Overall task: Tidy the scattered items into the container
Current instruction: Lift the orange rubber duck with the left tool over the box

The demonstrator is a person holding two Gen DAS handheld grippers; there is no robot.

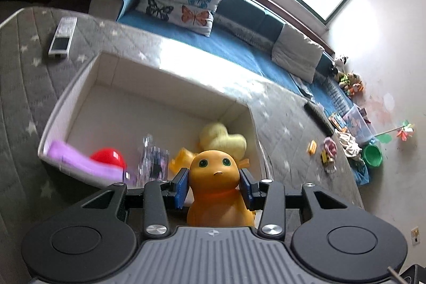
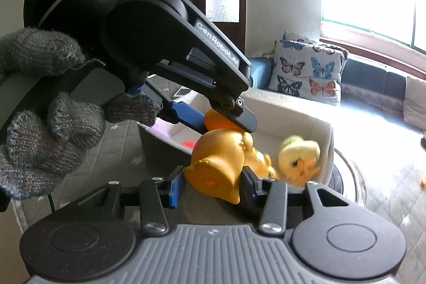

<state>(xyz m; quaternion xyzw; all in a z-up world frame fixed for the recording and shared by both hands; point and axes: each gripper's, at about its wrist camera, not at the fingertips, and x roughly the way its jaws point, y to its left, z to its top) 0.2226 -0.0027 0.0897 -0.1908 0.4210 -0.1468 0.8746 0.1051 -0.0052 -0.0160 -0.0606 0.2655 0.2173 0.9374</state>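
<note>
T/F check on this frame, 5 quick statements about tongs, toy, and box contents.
1. The left tongs clamp the orange toy by its head. True.
2. The white box is empty. False: it already holds a red ball and a yellow plush, among other things.
3. A remote lies on the grey mat outside the box. True.
4. The right tongs are open with nothing between them. False: they are shut on the orange toy's lower end.
5. The hand holding the left tool is bare. False: it wears a grey knit glove.
</note>
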